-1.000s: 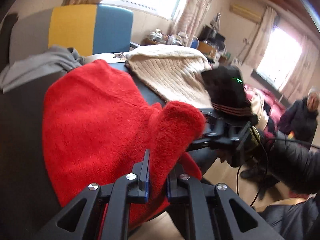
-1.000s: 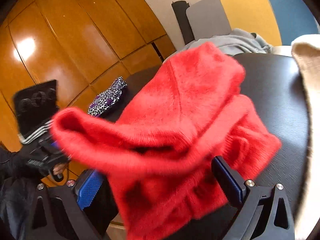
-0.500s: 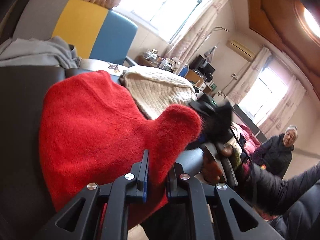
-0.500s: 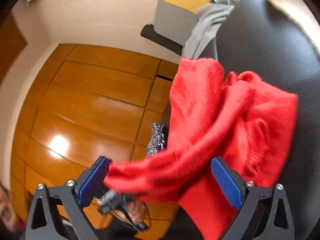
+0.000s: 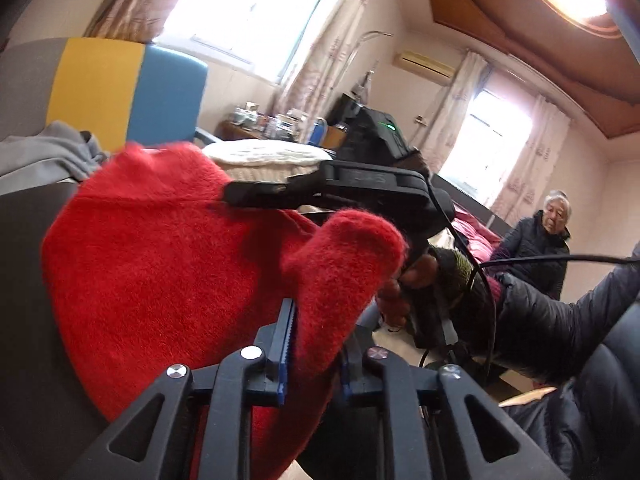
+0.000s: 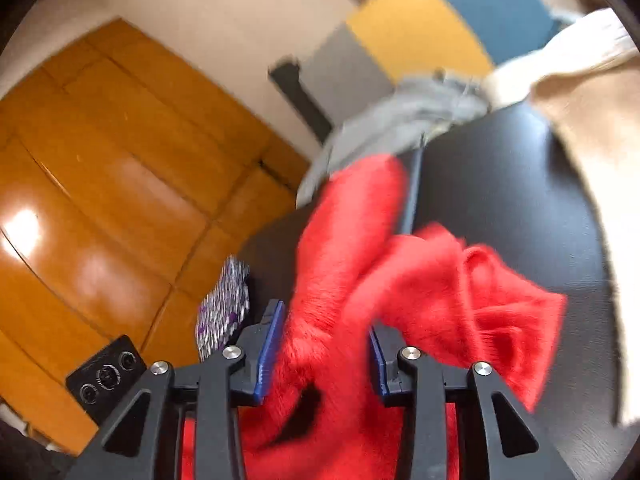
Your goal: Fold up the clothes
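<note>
The left tongs (image 5: 314, 344) are pinching a thick fold of the red fuzzy sweater (image 5: 160, 272), their blue-padded fingers (image 5: 285, 336) pressing into the fabric from both sides with only the cloth between them. The right tongs (image 6: 322, 356) are standing a little wider, and a bunched part of the same red sweater (image 6: 460, 292) is filling the gap between their blue pads (image 6: 269, 344); the picture is blurred, but the pads are looking closed onto the cloth. From the left wrist view the right tongs' black body (image 5: 360, 184) is reaching across above the sweater, a hand (image 5: 404, 280) gripping it from below. The sweater is lying crumpled on the dark bench (image 6: 500, 184), one part lifted toward the tongs. Beyond it a grey garment (image 6: 400, 116) and a cream knitted garment (image 5: 268, 158) are resting on the bench's far side. A chair back (image 5: 120, 88) in grey, yellow and blue is standing behind, and a seated person in a dark jacket (image 5: 536, 248) is showing at right.
</note>
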Available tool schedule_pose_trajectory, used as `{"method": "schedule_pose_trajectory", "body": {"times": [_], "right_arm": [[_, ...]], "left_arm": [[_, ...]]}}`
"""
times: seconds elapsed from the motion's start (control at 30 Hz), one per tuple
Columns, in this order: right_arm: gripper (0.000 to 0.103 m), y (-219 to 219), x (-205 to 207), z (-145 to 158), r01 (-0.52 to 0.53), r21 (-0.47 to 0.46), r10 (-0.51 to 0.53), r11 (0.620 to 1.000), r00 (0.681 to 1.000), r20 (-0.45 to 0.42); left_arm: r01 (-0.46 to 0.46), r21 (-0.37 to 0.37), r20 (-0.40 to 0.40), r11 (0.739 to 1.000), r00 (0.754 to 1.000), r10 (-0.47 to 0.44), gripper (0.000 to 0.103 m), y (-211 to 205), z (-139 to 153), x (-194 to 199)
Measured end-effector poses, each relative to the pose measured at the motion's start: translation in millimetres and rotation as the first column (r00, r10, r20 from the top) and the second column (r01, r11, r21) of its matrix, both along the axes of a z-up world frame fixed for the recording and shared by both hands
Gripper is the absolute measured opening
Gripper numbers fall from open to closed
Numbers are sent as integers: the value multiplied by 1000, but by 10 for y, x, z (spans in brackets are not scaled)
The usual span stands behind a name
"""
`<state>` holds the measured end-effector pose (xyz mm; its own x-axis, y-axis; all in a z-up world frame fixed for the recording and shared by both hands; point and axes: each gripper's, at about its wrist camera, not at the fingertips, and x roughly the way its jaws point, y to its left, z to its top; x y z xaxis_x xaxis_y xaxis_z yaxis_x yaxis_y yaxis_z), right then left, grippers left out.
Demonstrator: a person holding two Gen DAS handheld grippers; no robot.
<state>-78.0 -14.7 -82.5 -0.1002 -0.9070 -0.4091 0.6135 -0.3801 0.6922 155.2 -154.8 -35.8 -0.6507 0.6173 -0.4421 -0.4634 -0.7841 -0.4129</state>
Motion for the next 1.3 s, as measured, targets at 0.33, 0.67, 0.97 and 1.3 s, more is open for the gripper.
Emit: {"method": "schedule_pose_trajectory", "body": {"times": [0.33, 0.67, 0.97, 1.3], "right_arm": [[40, 277, -132, -1036, 102, 23, -105, 994, 983, 148], [90, 493, -206, -549, 59, 30, -59, 998, 998, 18], [101, 133, -60, -150, 17, 227, 32, 974, 977, -210], [19, -142, -225, -322, -24, 389, 101, 921, 979, -178]], "left_arm": [[125, 6, 280, 992, 952, -121, 23, 622, -805, -335], [-15, 196, 216, 980, 976, -28, 29, 111, -391, -124], [-152, 225, 265, 963, 960, 89, 31, -219, -520, 50], [-182, 221, 287, 958, 951, 114, 31, -257, -619, 29]]}}
